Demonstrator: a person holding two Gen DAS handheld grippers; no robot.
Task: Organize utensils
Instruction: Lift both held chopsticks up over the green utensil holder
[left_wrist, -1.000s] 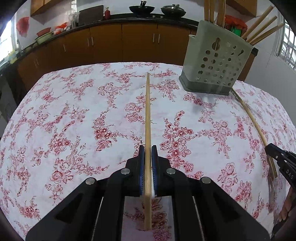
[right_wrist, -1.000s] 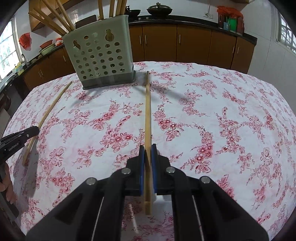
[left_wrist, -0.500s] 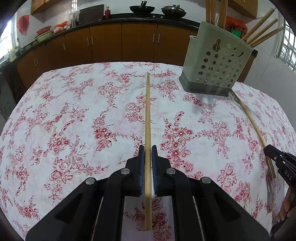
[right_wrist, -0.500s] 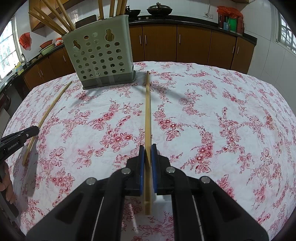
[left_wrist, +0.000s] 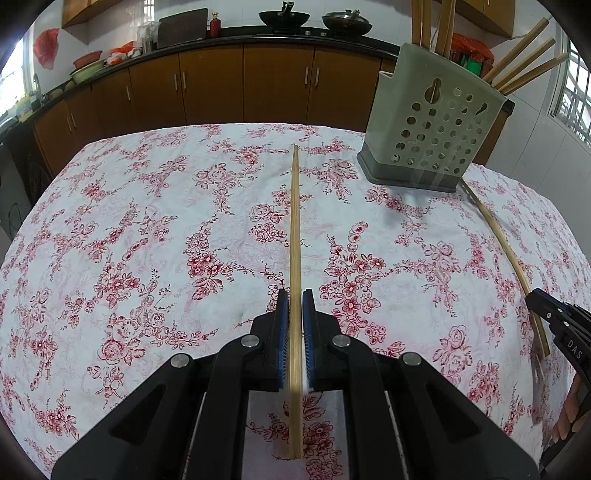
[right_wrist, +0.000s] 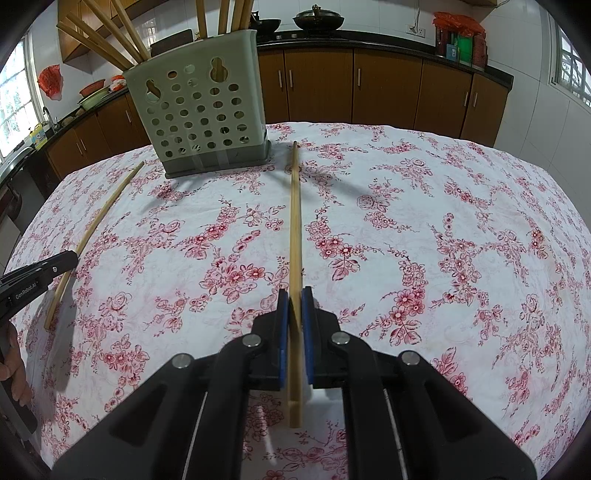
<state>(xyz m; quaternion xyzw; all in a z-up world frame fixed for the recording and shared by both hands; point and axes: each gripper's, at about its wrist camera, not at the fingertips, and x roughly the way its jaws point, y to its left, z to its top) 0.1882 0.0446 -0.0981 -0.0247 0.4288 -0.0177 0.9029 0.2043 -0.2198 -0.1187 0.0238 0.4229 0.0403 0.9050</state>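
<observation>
My left gripper (left_wrist: 295, 297) is shut on a long bamboo chopstick (left_wrist: 295, 221) that points away over the floral tablecloth (left_wrist: 147, 229). In its own view, my right gripper (right_wrist: 294, 294) is likewise shut on a second chopstick (right_wrist: 295, 221), its tip close to the base of the grey perforated utensil holder (right_wrist: 199, 110). Several chopsticks stand in that holder (left_wrist: 436, 136). Each view shows the other gripper at its edge: the right gripper (left_wrist: 554, 325) on its chopstick (left_wrist: 502, 251), and the left gripper (right_wrist: 40, 277) on its chopstick (right_wrist: 99, 218).
Brown kitchen cabinets (left_wrist: 221, 85) with a dark counter run behind the table. On the counter stand woks (left_wrist: 284, 16), bowls and bags. A person's fingers (right_wrist: 13, 363) show at the left edge of the right wrist view. The table edge lies just behind the holder.
</observation>
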